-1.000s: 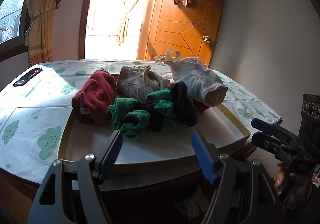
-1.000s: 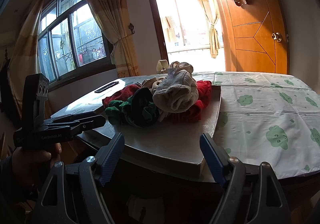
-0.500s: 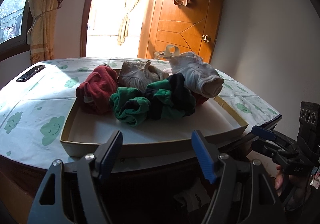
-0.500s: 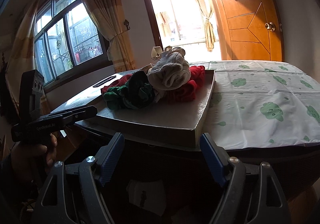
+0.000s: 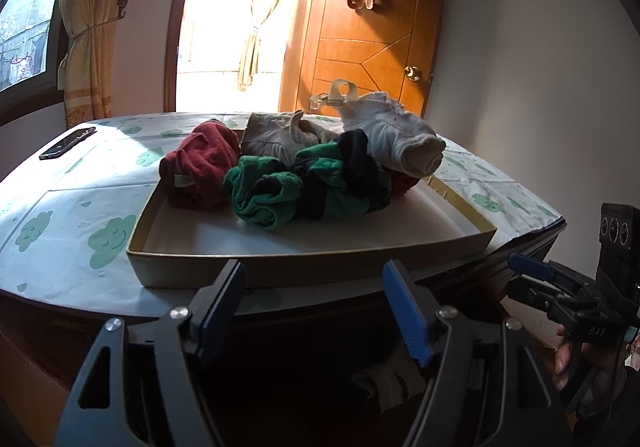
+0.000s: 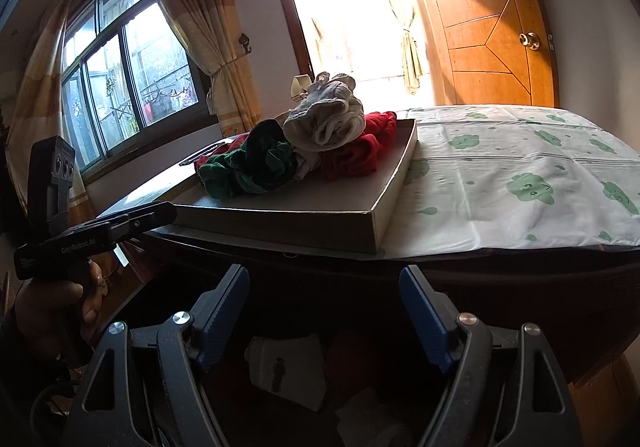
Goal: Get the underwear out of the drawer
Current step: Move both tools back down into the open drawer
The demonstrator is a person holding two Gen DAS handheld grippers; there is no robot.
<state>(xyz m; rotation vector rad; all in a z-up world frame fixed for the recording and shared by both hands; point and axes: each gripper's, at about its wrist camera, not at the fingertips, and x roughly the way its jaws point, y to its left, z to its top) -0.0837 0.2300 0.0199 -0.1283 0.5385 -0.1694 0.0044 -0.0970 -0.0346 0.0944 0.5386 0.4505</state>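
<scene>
**Both claws hanging over the dark drawer, nothing grabbed yet**

Up top, the biggest thing I'm seeing is the table [image 5: 72, 207] with its white cloth printed in green clouds, and on it a shallow cardboard tray [image 5: 312, 267] sitting right at the near edge. Piled in the tray: a dark red garment [image 5: 200, 167], a green and navy bundle [image 5: 304, 187], a beige piece [image 5: 276, 135] and a rolled white one [image 5: 400, 139]. Off to the far left of the cloth lies a black phone [image 5: 68, 142].

Below the table edge is the open drawer [image 6: 320, 367], really dark, but I can make out folded underwear [image 6: 288, 371] in there, a white piece with a small dark print, lying between my right gripper [image 6: 324, 311] fingers in the view, not touched.

Left gripper [image 5: 316, 307] has its blue pads spread wide with nothing between them, same for the right one. Side of the left unit reads "GenRobot.AI"; the right one shows lettering like "DAS".
</scene>
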